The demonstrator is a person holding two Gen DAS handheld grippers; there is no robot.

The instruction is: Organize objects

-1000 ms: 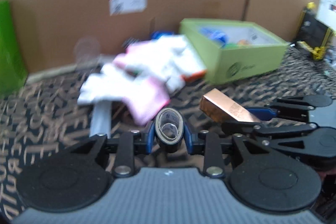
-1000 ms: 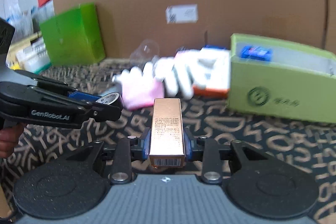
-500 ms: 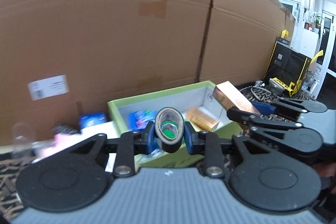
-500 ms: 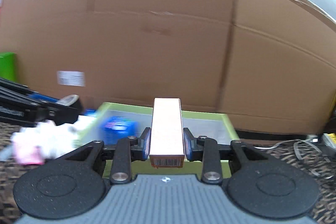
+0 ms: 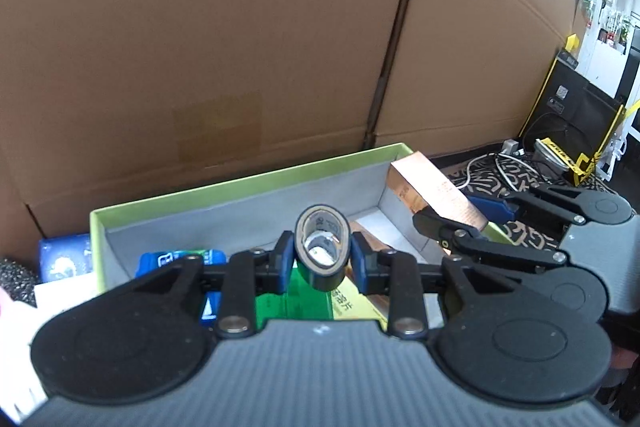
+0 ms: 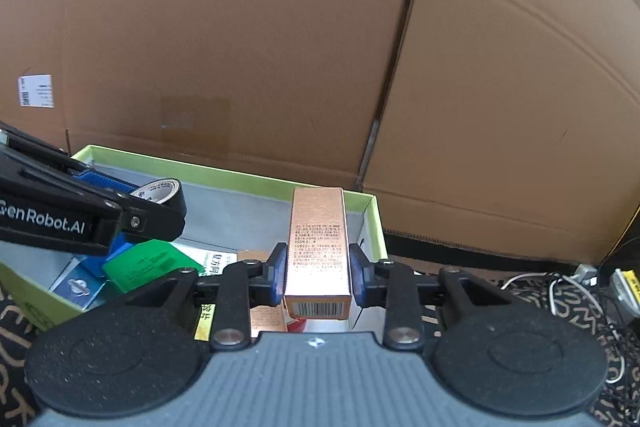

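Note:
My left gripper [image 5: 322, 261] is shut on a roll of black tape [image 5: 322, 251] and holds it above the open green box [image 5: 240, 183]. My right gripper [image 6: 318, 273] is shut on a copper-coloured carton [image 6: 318, 243] and holds it over the right end of the same box [image 6: 224, 173]. The carton [image 5: 432, 193] and right gripper also show at the right of the left wrist view. The left gripper with the tape [image 6: 158, 191] shows at the left of the right wrist view. Inside the box lie a green packet [image 6: 148, 263], blue packets [image 5: 180, 257] and a copper carton [image 6: 268, 319].
A tall cardboard wall [image 6: 280, 47] stands right behind the box. A blue packet [image 5: 64, 259] and white items [image 5: 60, 299] lie left of the box. Cables [image 6: 560, 287] and black-yellow equipment [image 5: 572, 131] sit to the right on the patterned cloth [image 6: 16, 311].
Both grippers have moved forward and closer over the green box, carrying the tape and the carton. The pile of white and pink items has dropped out of view to the left.

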